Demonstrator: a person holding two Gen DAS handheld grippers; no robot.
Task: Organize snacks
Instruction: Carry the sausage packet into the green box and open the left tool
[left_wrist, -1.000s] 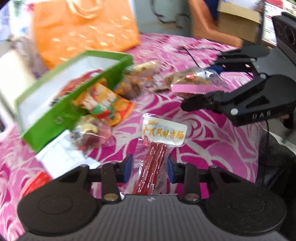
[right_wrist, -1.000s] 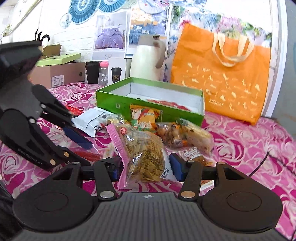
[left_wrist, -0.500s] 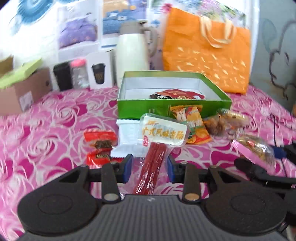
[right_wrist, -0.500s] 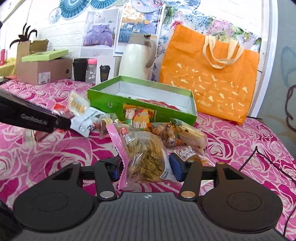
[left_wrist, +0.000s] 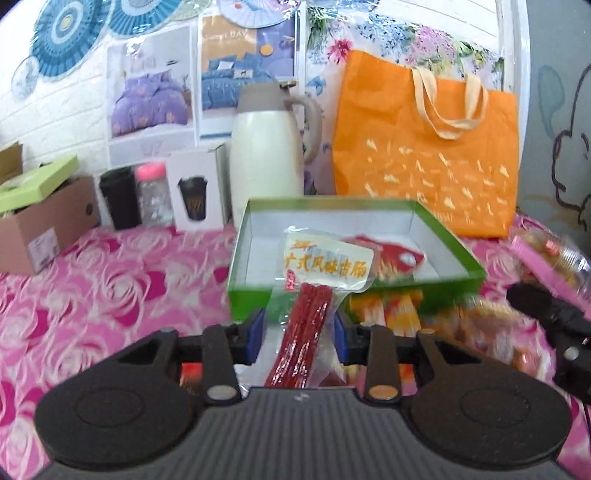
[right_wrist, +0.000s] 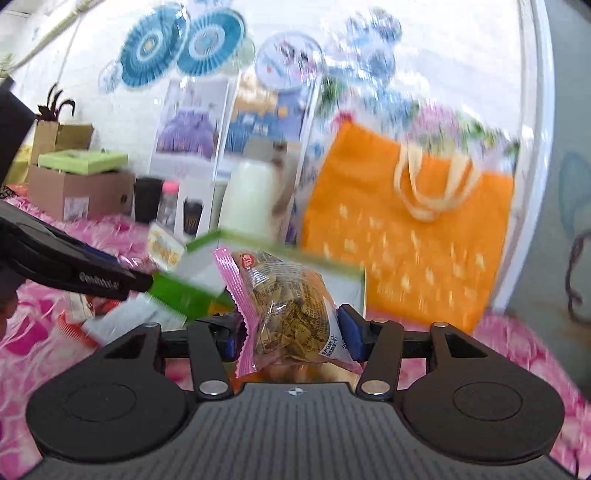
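Note:
My left gripper (left_wrist: 297, 341) is shut on a clear packet of red sausage sticks (left_wrist: 308, 321) with a white and orange label, held up in front of the open green box (left_wrist: 458, 254). A red packet (left_wrist: 391, 256) lies inside that box. My right gripper (right_wrist: 288, 332) is shut on a pink-edged bag of brown snacks (right_wrist: 291, 310), raised before the green box (right_wrist: 177, 291). The left gripper's dark finger (right_wrist: 74, 269) reaches in from the left of the right wrist view. The right gripper's finger (left_wrist: 554, 314) and its bag (left_wrist: 550, 254) show at the right of the left wrist view.
Several loose snack packets (left_wrist: 402, 310) lie on the pink rose cloth (left_wrist: 110, 288) in front of the box. Behind stand a cream thermos jug (left_wrist: 269, 162), an orange tote bag (left_wrist: 424, 155), a black cup (left_wrist: 120, 199), a small bottle (left_wrist: 153, 195) and a cardboard box (left_wrist: 40, 218).
Both grippers rose with their packets still held. The left one swung round and levelled to face the green box and wall; the right view tilted up and blurred.

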